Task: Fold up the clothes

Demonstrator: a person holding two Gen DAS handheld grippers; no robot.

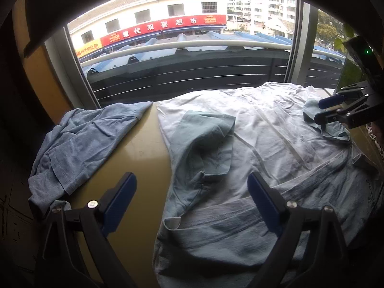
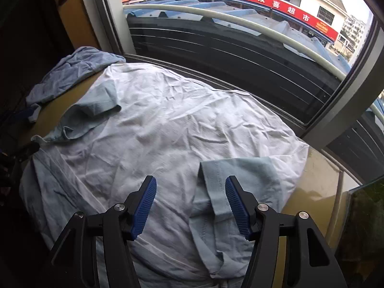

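Shirt (image 2: 168, 124) flat — sleeves folded in.

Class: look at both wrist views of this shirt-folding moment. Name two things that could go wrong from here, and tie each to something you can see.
1. The white shirt is heavily wrinkled; folding it now would likely lock creases in.
2. The right gripper is open astride the light-blue right sleeve; closing there may also pinch the white layer beneath.
3. The left sleeve lies bunched ahead of the open left gripper, so the fold may come out uneven.

A yellow table (image 1: 146, 148) stands against a wide window (image 1: 182, 72) with grey frames, daylight showing a railing (image 1: 192, 44) and a red-signed building (image 1: 163, 27) outside.
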